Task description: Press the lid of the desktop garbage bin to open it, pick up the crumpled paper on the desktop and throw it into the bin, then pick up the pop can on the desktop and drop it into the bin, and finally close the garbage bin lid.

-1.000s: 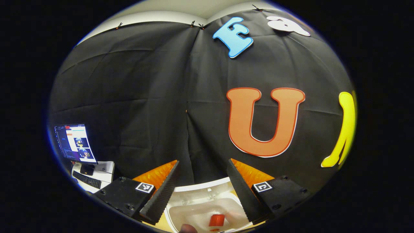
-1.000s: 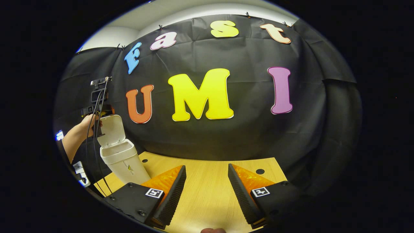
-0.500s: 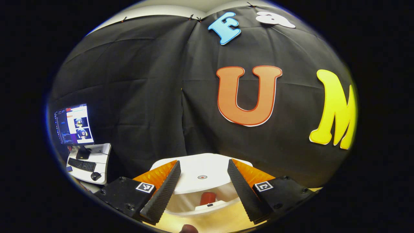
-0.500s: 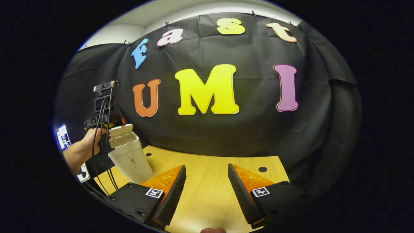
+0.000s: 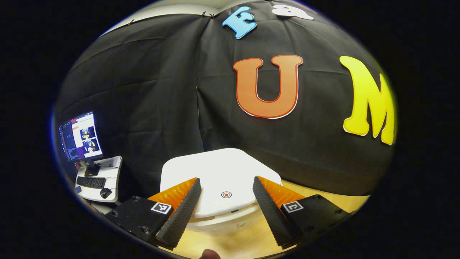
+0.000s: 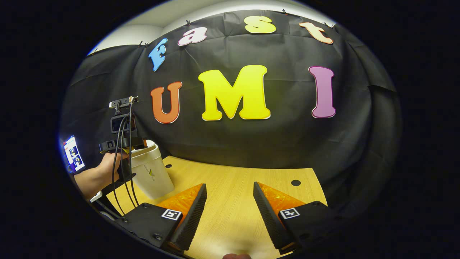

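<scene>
Both grippers — left gripper (image 5: 225, 196), right gripper (image 6: 230, 201) — agape; bin lid (image 5: 219, 172) down.

Desk (image 6: 230, 201): light wood-grain top with round cable holes near the back edge. One item is carried: a white lidded garbage bin (image 6: 152, 172), stood at the back left corner.

Right gripper (image 6: 226, 212), fingers apart, above the wooden desktop (image 6: 237, 187); garbage bin (image 6: 152, 172) at the desktop's far-left edge.
</scene>
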A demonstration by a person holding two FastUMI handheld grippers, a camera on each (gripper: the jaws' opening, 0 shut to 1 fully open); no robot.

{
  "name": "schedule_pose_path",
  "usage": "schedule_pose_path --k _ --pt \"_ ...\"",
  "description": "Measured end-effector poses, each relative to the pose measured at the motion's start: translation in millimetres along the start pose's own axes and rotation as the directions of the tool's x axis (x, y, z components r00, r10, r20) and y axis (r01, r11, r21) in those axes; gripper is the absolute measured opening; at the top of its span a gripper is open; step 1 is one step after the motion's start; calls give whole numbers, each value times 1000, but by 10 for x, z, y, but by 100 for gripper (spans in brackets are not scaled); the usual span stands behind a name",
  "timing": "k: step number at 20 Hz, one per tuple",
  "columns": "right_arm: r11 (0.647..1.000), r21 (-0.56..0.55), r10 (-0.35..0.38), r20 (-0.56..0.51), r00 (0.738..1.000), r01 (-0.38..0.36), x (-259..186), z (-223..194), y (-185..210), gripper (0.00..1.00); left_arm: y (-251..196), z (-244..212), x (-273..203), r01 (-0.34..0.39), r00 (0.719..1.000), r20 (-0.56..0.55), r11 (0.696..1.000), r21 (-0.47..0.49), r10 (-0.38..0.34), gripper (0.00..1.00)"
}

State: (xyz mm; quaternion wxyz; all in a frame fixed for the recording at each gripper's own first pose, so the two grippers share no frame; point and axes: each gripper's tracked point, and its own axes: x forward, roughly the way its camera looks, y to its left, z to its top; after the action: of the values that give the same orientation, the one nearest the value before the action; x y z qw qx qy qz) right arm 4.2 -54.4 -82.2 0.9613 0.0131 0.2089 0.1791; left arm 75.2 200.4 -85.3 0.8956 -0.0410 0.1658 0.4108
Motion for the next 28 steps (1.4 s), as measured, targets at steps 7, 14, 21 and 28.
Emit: schedule_pose_path --k 7,14,21,28 --pt "1000 -2 29 -4 1000 -29 10 -36 63 83 15 -142 52 -6 1000 11 1000 -5 6 97" --pt "998 53 43 -19 999 -42 55 -194 47 83 34 -201 99 21 994 105 1000 2 -21 94" --pt "997 50 -65 103 993 60 197 126 -95 83 -69 -86 36 105 977 184 994 28 -109 93" --pt "987 5 -154 247 957 158 87 610 -9 83 -476 640 -763 367 863 321 920 135 -391 98"
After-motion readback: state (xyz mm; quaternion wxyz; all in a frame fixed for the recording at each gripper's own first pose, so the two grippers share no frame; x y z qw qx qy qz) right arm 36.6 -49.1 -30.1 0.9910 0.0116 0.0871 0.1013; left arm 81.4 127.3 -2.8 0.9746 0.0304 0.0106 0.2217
